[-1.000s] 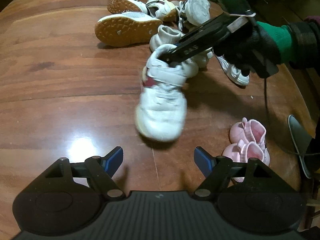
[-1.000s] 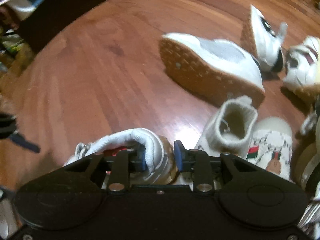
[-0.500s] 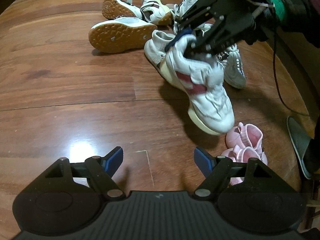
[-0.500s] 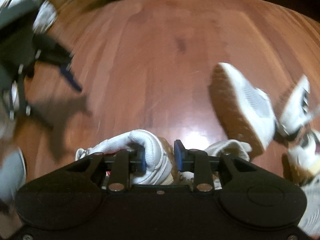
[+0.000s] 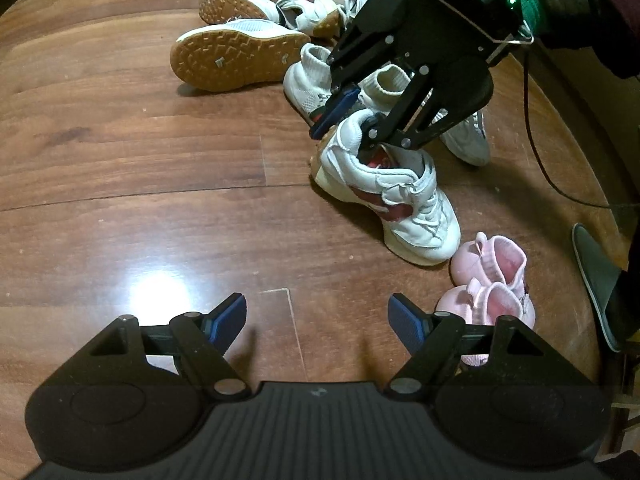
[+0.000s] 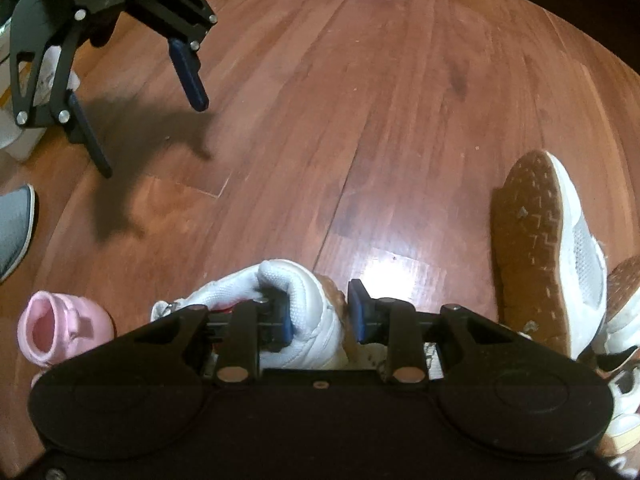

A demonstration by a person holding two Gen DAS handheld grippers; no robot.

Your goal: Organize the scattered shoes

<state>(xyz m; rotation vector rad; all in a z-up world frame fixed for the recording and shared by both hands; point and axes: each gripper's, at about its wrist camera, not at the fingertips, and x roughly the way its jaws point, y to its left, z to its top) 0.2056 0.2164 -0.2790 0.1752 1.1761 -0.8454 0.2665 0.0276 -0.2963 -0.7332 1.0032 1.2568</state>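
Swinging round beside our pink booties (image 5: 490, 280), the white sneaker (image 5: 394, 196) hangs heel-clamped in our right gripper (image 5: 352, 114); placing looks next; left gripper (image 5: 318, 320) gapes empty.

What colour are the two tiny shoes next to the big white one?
The two tiny shoes are pink, which shows best in the left wrist view.

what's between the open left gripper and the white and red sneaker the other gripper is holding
Only bare wood floor, seen in the left wrist view, lies between the left gripper and the sneaker.
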